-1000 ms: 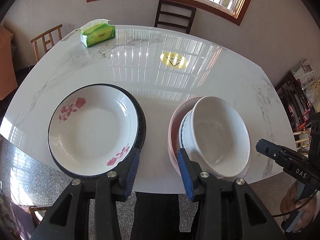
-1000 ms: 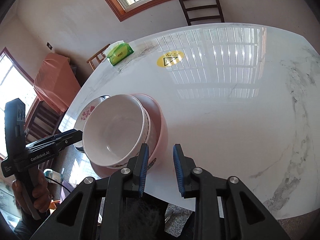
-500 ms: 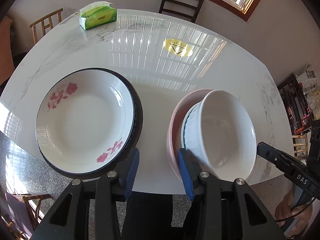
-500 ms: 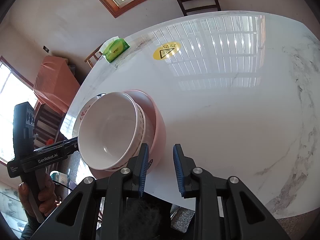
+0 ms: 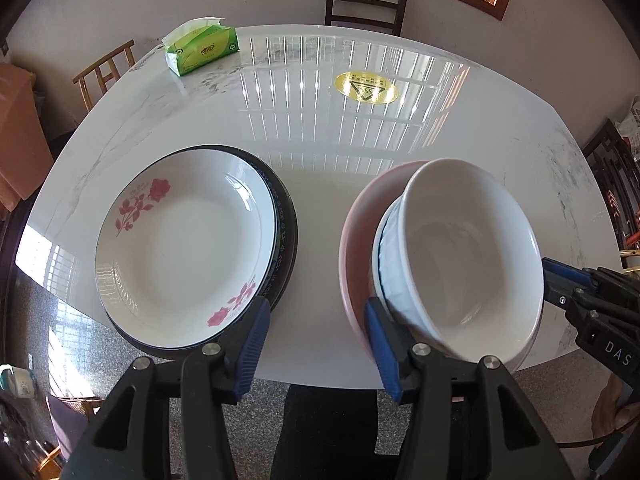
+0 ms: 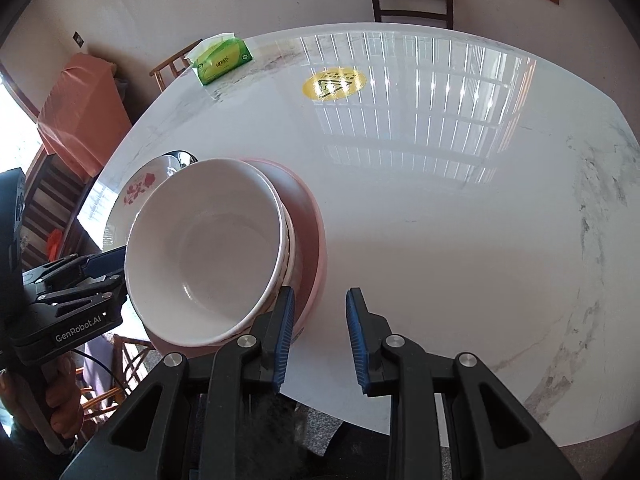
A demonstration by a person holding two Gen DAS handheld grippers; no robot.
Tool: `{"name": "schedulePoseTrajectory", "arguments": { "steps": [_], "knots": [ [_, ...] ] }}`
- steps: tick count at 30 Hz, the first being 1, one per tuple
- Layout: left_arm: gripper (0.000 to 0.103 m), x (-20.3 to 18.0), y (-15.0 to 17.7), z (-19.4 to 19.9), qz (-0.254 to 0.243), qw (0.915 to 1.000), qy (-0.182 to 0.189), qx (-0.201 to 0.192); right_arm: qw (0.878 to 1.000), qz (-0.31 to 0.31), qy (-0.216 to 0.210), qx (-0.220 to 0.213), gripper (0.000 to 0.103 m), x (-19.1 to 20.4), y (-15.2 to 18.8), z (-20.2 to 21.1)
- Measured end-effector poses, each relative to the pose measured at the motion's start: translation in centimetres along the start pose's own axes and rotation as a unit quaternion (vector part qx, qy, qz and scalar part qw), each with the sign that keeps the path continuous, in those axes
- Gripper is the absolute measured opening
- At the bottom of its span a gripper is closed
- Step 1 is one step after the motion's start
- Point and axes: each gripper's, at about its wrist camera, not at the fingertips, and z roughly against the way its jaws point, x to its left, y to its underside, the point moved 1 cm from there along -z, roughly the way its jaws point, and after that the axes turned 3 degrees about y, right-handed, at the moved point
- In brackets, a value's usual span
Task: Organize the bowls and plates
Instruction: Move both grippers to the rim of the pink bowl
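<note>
Apparently the sorting is nearly done, and what remains is judged to be a matter of tidying the two stacks. The left hand-held gripper [image 5: 314, 336] is held wide open with nothing between its fingers, low over the near edge of the desk [image 5: 320, 128], and the gap between the stacks lies straight ahead of it. The rose-patterned plate [image 5: 184, 248], resting in a dark-rimmed plate [image 5: 289, 232], is seen just ahead of its left finger, while the white bowl [image 5: 468, 256], nested in a ribbed bowl [image 5: 386, 256] on a pink plate [image 5: 356, 224], is found just ahead of its right finger. The right hand-held gripper [image 6: 320, 336] is likewise held open and empty, with the bowl stack just ahead and to its left. If the bowl stack is to be shifted, the pink plate's rim should be gripped squarely and the lift kept level, since the top bowl appears tilted and could slide. The tissue pack [image 5: 202, 50] and yellow sticker [image 5: 366, 87] are left far ahead. Compared with half a second earlier, the left view is pitched up slightly, so that more of the far wall is shown, and both hand-held grippers are kept at the same opening; the dishes are unmoved.
</note>
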Motion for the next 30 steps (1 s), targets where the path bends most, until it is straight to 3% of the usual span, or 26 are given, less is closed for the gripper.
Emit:
{"name": "schedulePoseTrajectory", "arguments": {
  "steps": [5,9,12,16,20,23,26,29,30],
  "knots": [
    [0.052,-0.1,0.0,-0.1,0.003,0.9999,-0.014,-0.003,0.998,0.043,0.037,0.007,0.026,1.1,-0.1,0.1],
    [0.052,-0.1,-0.3,-0.4,0.005,0.9998,-0.017,0.001,0.998,0.046,0.027,0.036,0.026,0.7,-0.9,-0.2],
    [0.052,0.4,-0.6,-0.9,0.014,0.9998,-0.001,0.011,0.996,0.05,0.028,0.065,0.027,0.5,-1.4,-0.6],
    [0.052,1.1,-0.6,-1.4,0.04,0.9987,0.027,0.02,0.992,0.059,0.053,0.102,0.038,0.6,-2.1,-1.2],
    [0.052,1.1,-0.7,-1.3,0.04,0.9986,0.032,0.014,0.989,0.063,0.057,0.121,0.038,0.8,-1.7,-2.5],
    [0.052,1.2,-0.7,-1.2,0.04,0.9986,0.032,0.014,0.991,0.05,0.039,0.117,0.036,0.3,-1.1,-3.4],
    [0.052,1.3,-0.5,-1.2,0.042,0.9983,0.038,0.011,0.994,0.034,-0.003,0.107,0.021,-0.3,-0.9,-3.0],
    [0.025,1.2,-0.5,-1.4,0.048,0.9955,0.08,0.016,0.995,0.028,-0.017,0.095,0.017,-0.4,-0.8,-2.4],
    [0.011,0.9,-0.5,-1.5,0.045,0.9948,0.09,0.018,0.995,0.027,-0.019,0.089,0.017,-0.5,-0.8,-2.2]
  ]
}}
